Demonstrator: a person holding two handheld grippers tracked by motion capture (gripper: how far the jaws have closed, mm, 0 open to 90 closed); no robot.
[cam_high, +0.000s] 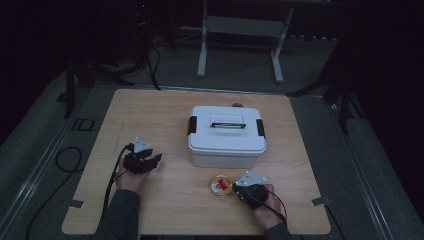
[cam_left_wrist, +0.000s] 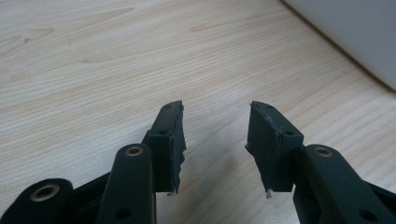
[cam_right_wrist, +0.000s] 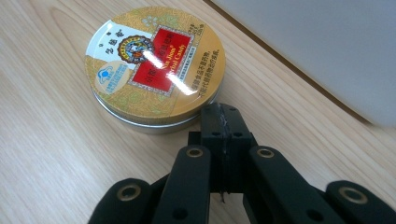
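Flat round tin (cam_right_wrist: 154, 65) (no long axis), label up, right fingers (cam_right_wrist: 223, 122) closed beside, left fingers (cam_left_wrist: 173, 140) apart.

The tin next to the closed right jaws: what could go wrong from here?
1. The right gripper is shut, its tip at the rim of the tin. It may only push the flat tin across the table rather than grip it.
2. The white box stands close behind the tin, which could slide against it.
3. The left gripper is open and empty, far away, so nothing steadies the tin.
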